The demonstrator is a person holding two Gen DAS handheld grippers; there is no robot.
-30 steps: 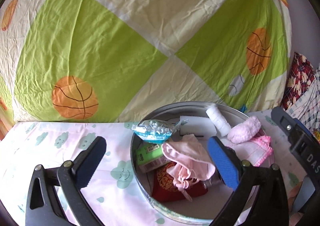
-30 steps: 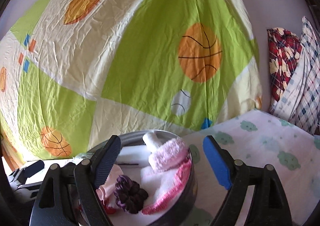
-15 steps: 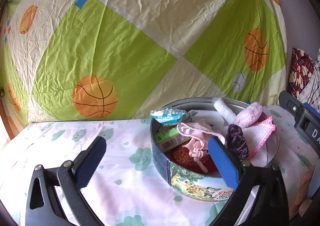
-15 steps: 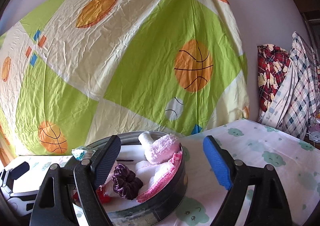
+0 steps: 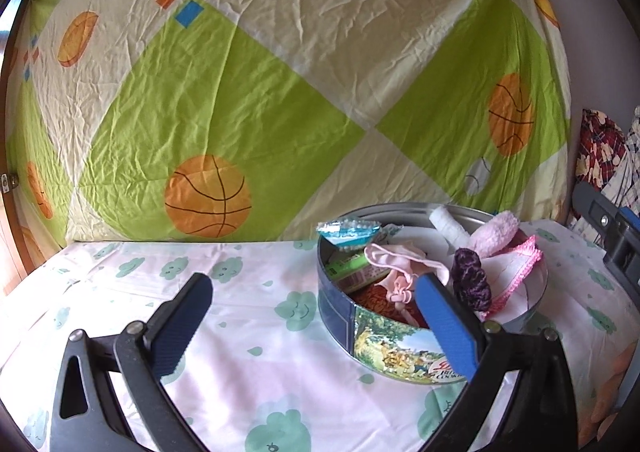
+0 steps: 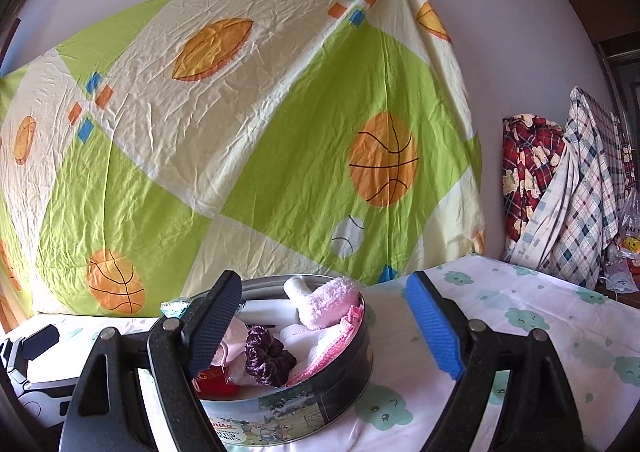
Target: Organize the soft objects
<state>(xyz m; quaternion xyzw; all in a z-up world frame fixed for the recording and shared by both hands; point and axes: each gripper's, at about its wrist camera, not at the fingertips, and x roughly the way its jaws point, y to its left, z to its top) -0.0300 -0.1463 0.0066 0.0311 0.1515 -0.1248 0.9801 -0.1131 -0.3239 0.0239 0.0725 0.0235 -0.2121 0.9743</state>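
Note:
A round cookie tin [image 5: 384, 348] stands on the cloud-print sheet and holds soft things: a purple scrunchie [image 5: 472, 284], a pink fuzzy sock [image 5: 494, 232], a pink-edged white cloth [image 5: 516, 268], a pale pink garment [image 5: 396, 264], a white roll [image 5: 446, 221] and a blue packet [image 5: 348, 230]. My left gripper [image 5: 320, 324] is open and empty, in front of the tin's left side. My right gripper [image 6: 324, 328] is open and empty, its left finger over the tin [image 6: 304, 416]. The scrunchie [image 6: 268, 356] and sock [image 6: 328, 300] show there too.
A green and cream sheet with basketballs [image 5: 280, 91] hangs behind the bed. Plaid clothes [image 6: 560, 187] hang at the right. The cloud-print sheet [image 5: 240, 364] stretches left of the tin and also to its right [image 6: 520, 316].
Both grippers have pulled back and tilted up from the tin, so the tin's side wall now shows. The purple scrunchie lies in the tin. Both stay open.

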